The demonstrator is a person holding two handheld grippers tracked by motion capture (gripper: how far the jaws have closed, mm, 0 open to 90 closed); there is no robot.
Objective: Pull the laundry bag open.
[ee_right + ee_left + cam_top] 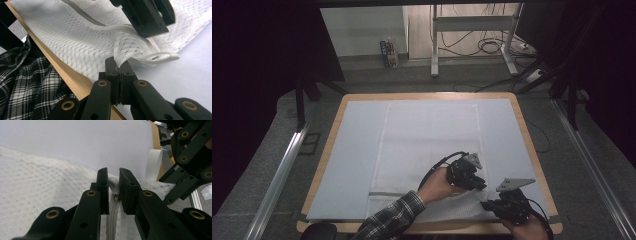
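Two grippers work the near right corner of the table (pixel 532 150), where the white mesh laundry bag (pixel 432 135) lies flat along the middle of the pale blue sheet (pixel 357 150). High view: you hold the left gripper (pixel 479 184) over the bag's near right corner and the right gripper (pixel 488 205) just beside it at the near edge, probably to steady that corner while the zipper end is handled. Open room remains toward the far edge and the left edge.

Left gripper view: your jaws stand narrowly apart around the white zipper pull (pixel 113 185), pinching it or nearly so; I cannot tell which.

Right gripper view: your jaws are pressed together on a fold of mesh at the wooden table edge (pixel 62 72), anchoring the cloth.
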